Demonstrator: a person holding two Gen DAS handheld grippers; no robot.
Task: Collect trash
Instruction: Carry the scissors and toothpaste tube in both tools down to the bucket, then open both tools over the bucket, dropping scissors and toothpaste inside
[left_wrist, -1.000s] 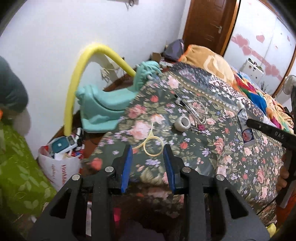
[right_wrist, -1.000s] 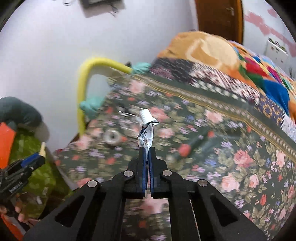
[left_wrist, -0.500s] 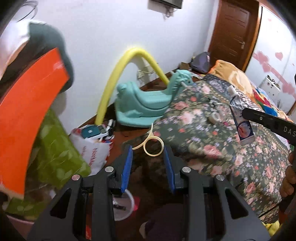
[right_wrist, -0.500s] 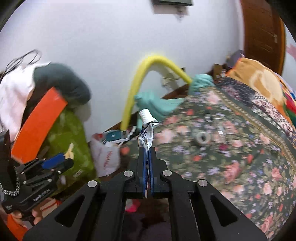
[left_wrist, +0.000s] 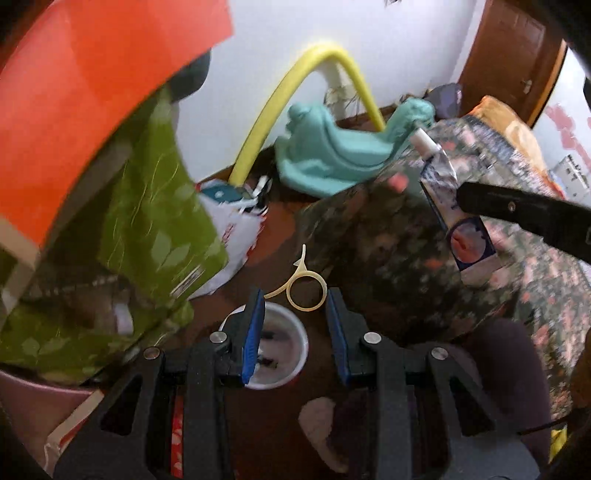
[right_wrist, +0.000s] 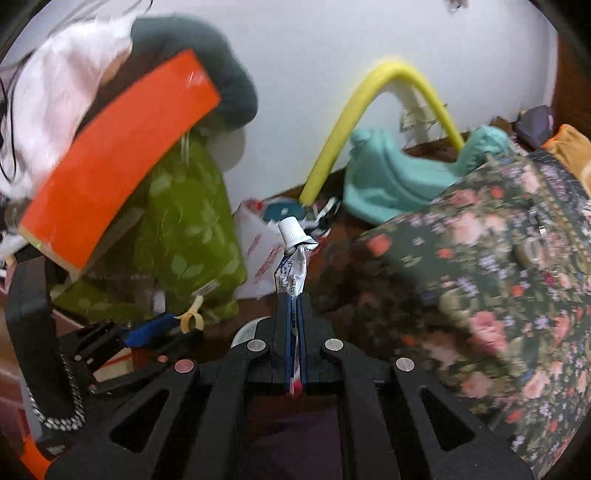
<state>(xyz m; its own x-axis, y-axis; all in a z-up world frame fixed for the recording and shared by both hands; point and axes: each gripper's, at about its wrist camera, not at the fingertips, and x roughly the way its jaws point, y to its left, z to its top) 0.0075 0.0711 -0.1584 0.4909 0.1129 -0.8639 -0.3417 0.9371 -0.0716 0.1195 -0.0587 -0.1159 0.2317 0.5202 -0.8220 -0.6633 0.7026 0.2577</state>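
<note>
Trash rides in both tongs, each piece pinched at one end so the rest hangs clear and can fall freely once let go.

The left tongs (left_wrist: 295, 314) grasp a cream plastic ring (left_wrist: 306, 293) with a thin tail. The blue pads stand part-way apart because the ring's own width holds them there; it sits right at the pad tips, its tail pointing toward 11 o'clock. Directly behind the tips, toward 6 o'clock, a white cup (left_wrist: 275, 349) stands on the dark floor (left_wrist: 273, 417) with dark bits inside. It looks like the likely drop spot, which would explain why the ring is held over it and pointed steeply down.

The right tongs (right_wrist: 293, 310) are clenched on a squeezed-out tube (right_wrist: 293, 266), gripped by its flat crimped end so the white cap points up toward 12 o'clock. The same tube shows in the left view at 2 o'clock, side on. A flattened tail gives thin pads the surest bite.

The bed (right_wrist: 498, 277), with its flowered cover, lies at 3 o'clock in the right view, and both pieces are already off it. At 11 o'clock a white bag (left_wrist: 236, 236) stuffed with packaging slumps beside a green bag (left_wrist: 155, 221), and behind them a yellow foam tube (left_wrist: 280, 96) arches over a teal toy (left_wrist: 332, 162). Whether the cup or the white bag is the intended bin cannot be told for certain.
</note>
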